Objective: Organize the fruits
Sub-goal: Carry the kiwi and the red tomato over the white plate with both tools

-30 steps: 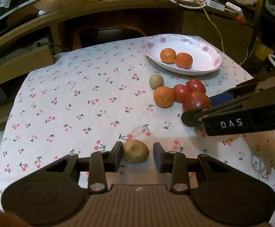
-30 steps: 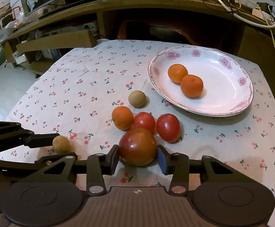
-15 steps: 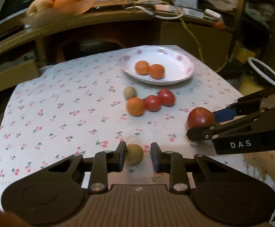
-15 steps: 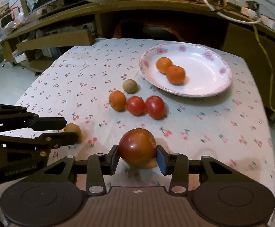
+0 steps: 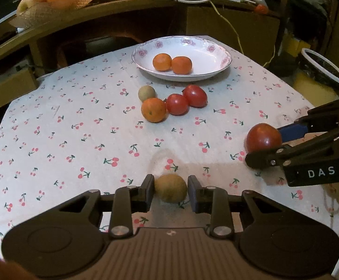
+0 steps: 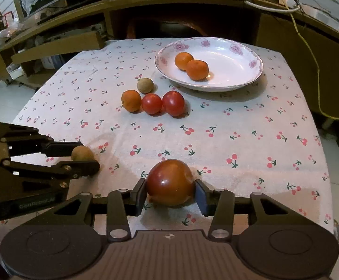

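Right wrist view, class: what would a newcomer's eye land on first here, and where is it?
First, the big dark-red tomato clamped between the right gripper fingers, low in the middle. Next, the white flowered plate at the far side of the cherry-print tablecloth, holding two oranges.

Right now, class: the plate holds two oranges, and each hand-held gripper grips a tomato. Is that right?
One error. The left hand-held gripper grips a small brown fruit, as the left wrist view shows. The plate holds two oranges; the right hand-held gripper grips the tomato.
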Action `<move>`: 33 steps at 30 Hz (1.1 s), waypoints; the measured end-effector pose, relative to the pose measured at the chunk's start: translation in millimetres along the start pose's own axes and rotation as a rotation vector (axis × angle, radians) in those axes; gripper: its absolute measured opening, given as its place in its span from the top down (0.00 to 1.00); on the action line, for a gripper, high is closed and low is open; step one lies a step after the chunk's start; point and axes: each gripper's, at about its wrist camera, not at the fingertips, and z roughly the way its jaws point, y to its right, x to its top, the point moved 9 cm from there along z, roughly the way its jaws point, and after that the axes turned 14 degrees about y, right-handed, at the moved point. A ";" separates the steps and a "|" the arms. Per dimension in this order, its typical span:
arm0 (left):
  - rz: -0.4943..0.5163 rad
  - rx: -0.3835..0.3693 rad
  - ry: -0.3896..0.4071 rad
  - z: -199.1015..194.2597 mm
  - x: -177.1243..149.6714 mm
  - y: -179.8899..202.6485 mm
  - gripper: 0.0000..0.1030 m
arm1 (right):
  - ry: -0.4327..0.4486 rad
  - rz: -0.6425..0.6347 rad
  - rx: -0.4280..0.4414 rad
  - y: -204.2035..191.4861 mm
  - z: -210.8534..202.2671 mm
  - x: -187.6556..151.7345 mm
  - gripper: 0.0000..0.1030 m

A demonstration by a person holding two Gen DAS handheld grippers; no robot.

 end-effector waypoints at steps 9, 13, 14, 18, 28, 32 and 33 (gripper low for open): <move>0.048 0.013 0.002 -7.6 -5.9 6.3 0.56 | 0.021 -0.018 0.032 4.2 -4.7 -1.9 0.42; 0.048 0.024 0.011 -8.8 -6.3 7.4 0.56 | 0.028 -0.016 0.031 6.6 -5.1 -0.4 0.41; 0.049 0.025 0.011 -8.3 -5.9 7.8 0.56 | 0.032 -0.016 0.030 6.9 -5.7 0.3 0.41; 0.038 0.027 0.008 -7.9 -5.7 7.6 0.56 | 0.039 -0.010 0.033 7.3 -5.7 1.4 0.42; 0.012 0.006 -0.016 -9.3 -2.9 8.8 0.67 | 0.027 -0.041 0.035 -4.8 -2.5 2.3 0.59; 0.007 -0.001 -0.011 -7.7 1.9 11.5 0.67 | 0.025 -0.033 0.032 -3.7 -2.7 3.7 0.59; 0.003 -0.002 -0.009 -7.4 3.7 11.8 0.67 | 0.026 -0.033 0.033 -3.7 -2.9 4.3 0.59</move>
